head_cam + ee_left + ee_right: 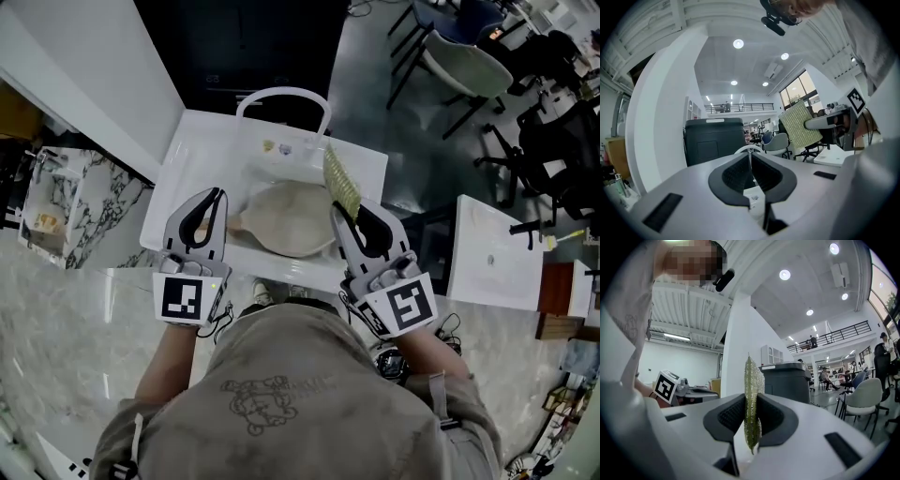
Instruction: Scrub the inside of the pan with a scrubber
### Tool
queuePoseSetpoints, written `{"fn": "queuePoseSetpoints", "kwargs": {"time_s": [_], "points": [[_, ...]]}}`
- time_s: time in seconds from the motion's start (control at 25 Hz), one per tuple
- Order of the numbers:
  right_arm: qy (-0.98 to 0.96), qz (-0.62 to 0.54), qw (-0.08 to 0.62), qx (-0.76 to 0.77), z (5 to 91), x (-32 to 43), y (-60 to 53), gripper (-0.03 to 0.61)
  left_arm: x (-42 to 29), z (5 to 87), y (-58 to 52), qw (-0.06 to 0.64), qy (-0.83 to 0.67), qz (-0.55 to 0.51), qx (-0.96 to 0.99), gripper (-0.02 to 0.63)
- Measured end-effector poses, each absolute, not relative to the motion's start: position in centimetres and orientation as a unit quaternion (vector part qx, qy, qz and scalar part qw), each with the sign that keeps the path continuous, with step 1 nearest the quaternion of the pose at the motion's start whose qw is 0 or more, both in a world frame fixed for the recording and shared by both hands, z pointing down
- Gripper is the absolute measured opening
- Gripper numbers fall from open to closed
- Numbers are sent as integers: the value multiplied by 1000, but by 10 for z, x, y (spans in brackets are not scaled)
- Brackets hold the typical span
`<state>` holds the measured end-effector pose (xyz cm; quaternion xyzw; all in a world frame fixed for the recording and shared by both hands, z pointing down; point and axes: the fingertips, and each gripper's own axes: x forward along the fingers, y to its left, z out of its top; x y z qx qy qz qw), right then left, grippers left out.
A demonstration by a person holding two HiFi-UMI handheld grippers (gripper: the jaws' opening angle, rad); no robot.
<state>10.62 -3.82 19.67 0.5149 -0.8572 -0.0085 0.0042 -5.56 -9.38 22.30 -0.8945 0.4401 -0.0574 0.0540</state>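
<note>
A beige pan [286,218] lies in the white sink [202,141], its short handle pointing left. My left gripper [216,197] is held above the sink's near left edge, beside the pan's handle. Its jaws are shut with nothing between them, as the left gripper view [750,154] shows. My right gripper [336,216] hangs over the pan's right rim. It is shut on a flat yellow-green scrubber [341,181], which stands upright between the pads [751,376]. The scrubber [801,125] also shows in the left gripper view, off to the right.
A white arched faucet [281,97] stands at the sink's far side. A marble counter [66,309] lies to the left, a white table [497,253] to the right, and chairs [464,61] beyond it. A dark bin [715,140] stands ahead of the left gripper.
</note>
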Motion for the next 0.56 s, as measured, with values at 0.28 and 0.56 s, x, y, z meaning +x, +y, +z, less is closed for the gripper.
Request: {"fn": "queuePoseSetpoints", "kwargs": {"time_s": [0.28,0.56], "points": [[-854,11,-1,520,203,119,-38,72,-47,235,-85,38,437,-72,-896,32],[-849,17,-1,528,209,122,-34,72,-51,241,-84,25,438,-76,-896,32]]}}
